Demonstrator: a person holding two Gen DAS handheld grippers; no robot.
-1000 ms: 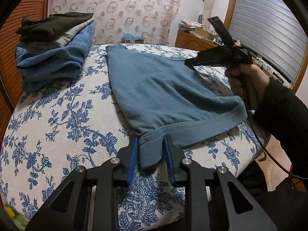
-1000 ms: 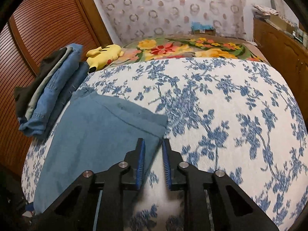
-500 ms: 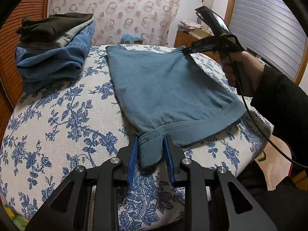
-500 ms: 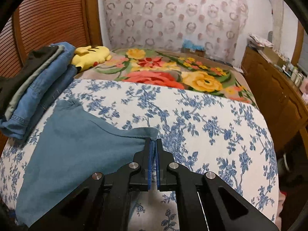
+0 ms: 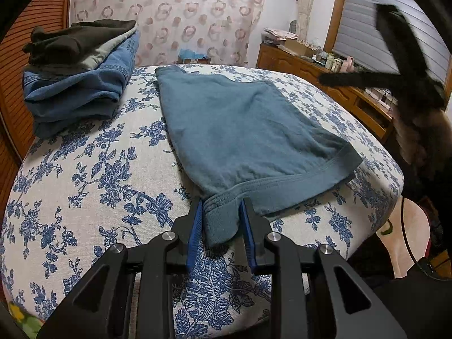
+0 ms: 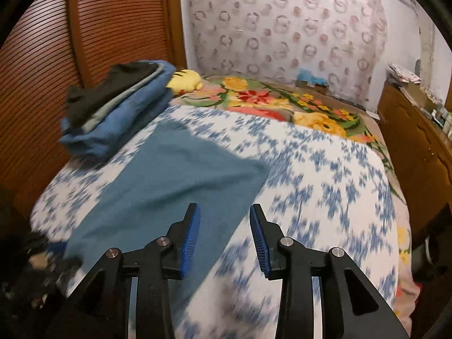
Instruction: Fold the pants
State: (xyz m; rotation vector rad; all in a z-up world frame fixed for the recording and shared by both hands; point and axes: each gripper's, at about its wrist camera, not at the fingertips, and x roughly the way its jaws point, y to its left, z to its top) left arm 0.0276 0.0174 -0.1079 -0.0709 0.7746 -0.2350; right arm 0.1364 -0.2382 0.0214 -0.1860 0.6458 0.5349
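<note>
Teal-blue pants (image 5: pixel 243 130) lie folded flat on the blue-flowered bed cover (image 5: pixel 84 175). My left gripper (image 5: pixel 220 223) holds the near corner of the waistband between its blue pads, at the cover's front edge. My right gripper (image 6: pixel 224 226) is open and empty, lifted above the pants (image 6: pixel 180 175) near their right edge; this view is motion-blurred. In the left wrist view the right gripper (image 5: pixel 395 65) shows as a dark blur, raised at the right, clear of the cloth.
A stack of folded clothes (image 5: pixel 82 67), jeans below and dark garments on top, sits at the back left of the cover. A yellow plush toy (image 6: pixel 186 80) lies behind it. A wooden dresser (image 5: pixel 325 76) stands at the right, a slatted wooden door (image 6: pixel 84 42) at the left.
My right gripper was shut on the pants' far corner half a second ago; it has let go, opened and lifted away. The cloth now lies flat. My left gripper has stayed put.
</note>
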